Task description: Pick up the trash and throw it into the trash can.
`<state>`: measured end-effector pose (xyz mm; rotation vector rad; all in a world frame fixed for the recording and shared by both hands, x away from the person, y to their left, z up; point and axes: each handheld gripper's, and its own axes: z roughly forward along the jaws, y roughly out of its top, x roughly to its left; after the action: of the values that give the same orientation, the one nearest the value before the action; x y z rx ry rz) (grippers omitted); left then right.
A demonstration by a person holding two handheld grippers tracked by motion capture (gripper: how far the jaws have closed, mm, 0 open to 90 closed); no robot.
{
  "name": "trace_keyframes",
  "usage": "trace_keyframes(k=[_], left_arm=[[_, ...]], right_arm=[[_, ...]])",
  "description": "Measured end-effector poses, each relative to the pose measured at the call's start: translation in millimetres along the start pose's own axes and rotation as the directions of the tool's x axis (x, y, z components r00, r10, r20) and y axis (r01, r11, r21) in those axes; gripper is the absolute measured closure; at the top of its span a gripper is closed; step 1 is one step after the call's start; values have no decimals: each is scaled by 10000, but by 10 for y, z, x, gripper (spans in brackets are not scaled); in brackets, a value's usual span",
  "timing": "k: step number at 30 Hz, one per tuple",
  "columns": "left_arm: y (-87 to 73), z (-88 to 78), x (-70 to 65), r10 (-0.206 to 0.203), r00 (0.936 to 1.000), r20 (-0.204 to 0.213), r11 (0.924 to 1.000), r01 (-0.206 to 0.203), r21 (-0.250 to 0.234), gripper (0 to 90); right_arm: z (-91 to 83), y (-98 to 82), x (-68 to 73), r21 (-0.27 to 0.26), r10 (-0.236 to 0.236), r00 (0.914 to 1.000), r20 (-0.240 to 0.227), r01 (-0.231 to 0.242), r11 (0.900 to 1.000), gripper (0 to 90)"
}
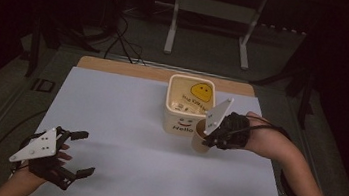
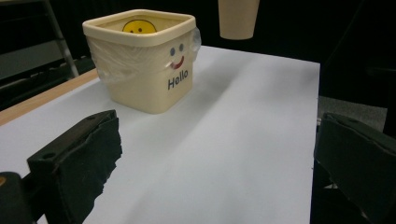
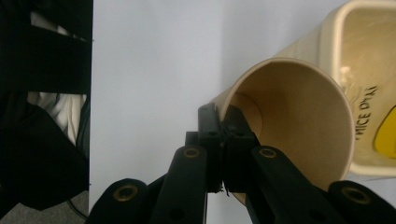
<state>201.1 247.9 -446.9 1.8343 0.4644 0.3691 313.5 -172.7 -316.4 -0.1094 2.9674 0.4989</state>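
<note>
I am working at a table covered with a white sheet (image 1: 154, 161), seen from above and in front of me. Nearest to me, at about 8 o'clock on the sheet, my left gripper (image 1: 77, 152) rests low near the front edge with its jaws spread wide and nothing between them. In the left gripper view, those two black jaws stand far apart at the bottom corners, with bare white sheet between them.

Farther out, at about 2 o'clock from the sheet's centre, my right gripper (image 1: 206, 138) holds a tan paper cup (image 1: 201, 136). In the right gripper view, its jaws are closed tight on the cup's rim (image 3: 223, 140), one jaw inside the wall and one outside, and the cup's open mouth faces the camera. The left gripper view shows the cup's base (image 2: 238, 18) hanging in the air, clear of the table.

Just beyond the cup, at 12 o'clock and touching or nearly touching it, stands a cream square tub (image 1: 179, 121). Its front shows a smiling face and the word "Hello". A yellow smiley (image 1: 202, 91) sits inside it.

Past the table's far edge, the room is dark, with a pale metal frame (image 1: 212, 12) on the floor.
</note>
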Motion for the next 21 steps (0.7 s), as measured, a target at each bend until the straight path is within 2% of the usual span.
trace_keyframes(k=[8, 21], left_arm=[[-4, -2, -2, 38, 10000, 6, 10000, -38, 39, 18], [-10, 6, -4, 58, 10000, 53, 9999, -58, 126, 18]], right_arm=[[-111, 106, -121, -81, -103, 9998, 154, 104, 9999, 882], [-178, 191, -288, -121, -142, 9998, 134, 144, 9998, 882]])
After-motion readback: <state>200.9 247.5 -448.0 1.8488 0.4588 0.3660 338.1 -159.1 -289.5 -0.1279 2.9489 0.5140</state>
